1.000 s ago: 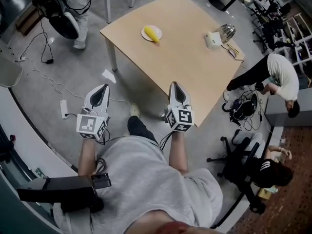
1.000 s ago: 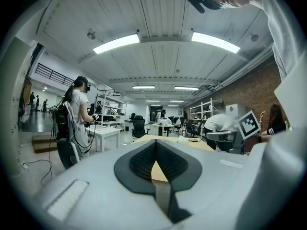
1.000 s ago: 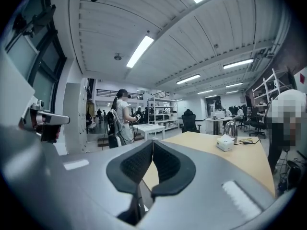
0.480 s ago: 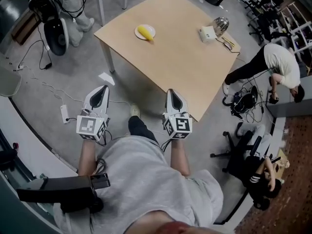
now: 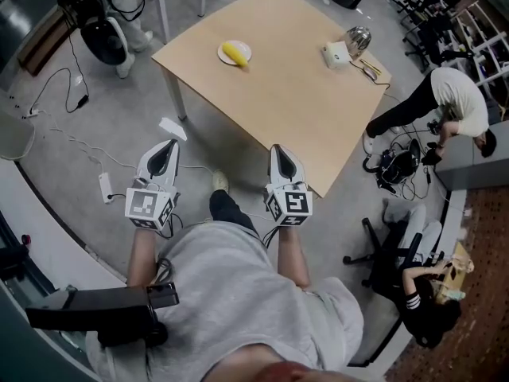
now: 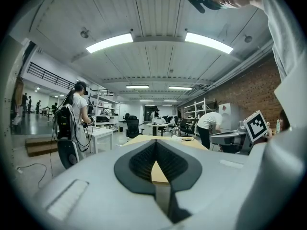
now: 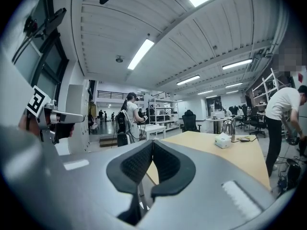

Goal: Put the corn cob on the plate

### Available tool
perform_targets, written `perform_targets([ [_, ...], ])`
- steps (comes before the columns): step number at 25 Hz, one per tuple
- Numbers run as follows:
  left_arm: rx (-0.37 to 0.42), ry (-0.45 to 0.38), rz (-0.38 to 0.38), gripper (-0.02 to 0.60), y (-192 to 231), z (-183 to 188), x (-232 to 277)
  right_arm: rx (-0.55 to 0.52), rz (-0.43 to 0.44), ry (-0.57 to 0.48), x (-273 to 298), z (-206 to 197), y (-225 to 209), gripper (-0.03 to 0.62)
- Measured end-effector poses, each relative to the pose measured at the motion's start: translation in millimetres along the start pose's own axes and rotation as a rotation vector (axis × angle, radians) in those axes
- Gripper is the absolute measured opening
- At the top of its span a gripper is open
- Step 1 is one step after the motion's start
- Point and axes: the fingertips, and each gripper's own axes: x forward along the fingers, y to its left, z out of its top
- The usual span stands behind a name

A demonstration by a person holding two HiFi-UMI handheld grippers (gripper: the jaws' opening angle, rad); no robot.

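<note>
By table's left corner: corn (image 5: 234,52) lay on plate (image 5: 246,47), one end at the rim facing the table's middle.
Table (image 5: 278,110): box (image 5: 335,55) and kettle (image 5: 357,40) sat together near the right corner, well apart from plate.
Left claw (image 5: 168,144): shut, nothing between the pads. It was held off the table over the floor, beside the near-left edge.
Right claw (image 5: 281,150): shut and empty too, sitting by the near corner, well apart from plate.
Gripper views: both pairs of pads met at the tips. Only tabletop showed past them.
Progress: looked already done, since corn was on plate and neither claw touched it.
Left to do: nothing obvious. At most, corn could be nudged in from the rim. Can't tell whether a fresh pick was intended.
Change, right claw: sat slightly left and lower in head view than a second earlier, with jaws shut throughout.
Change, left claw: same spot, same closed state.
Change, corn and plate: same place on the table. They only sat further left in head view because the camera had panned.
Change, bystanders: the bent-over person beyond the table's right corner and the one at the head view's lower right had shifted.
</note>
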Motion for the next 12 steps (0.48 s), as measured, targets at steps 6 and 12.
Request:
perform_targets([
  [6, 0.000, 0.003, 0.000, 0.020, 0.3, -3.1, 3.2, 0.002, -0.002, 0.012, 3.0, -4.6, -3.3, 0.008],
  [12, -0.002, 0.004, 0.006, 0.020, 2.6, -4.3, 2.6, 0.001, 0.009, 0.014, 5.9, -6.5, -0.4, 0.008],
])
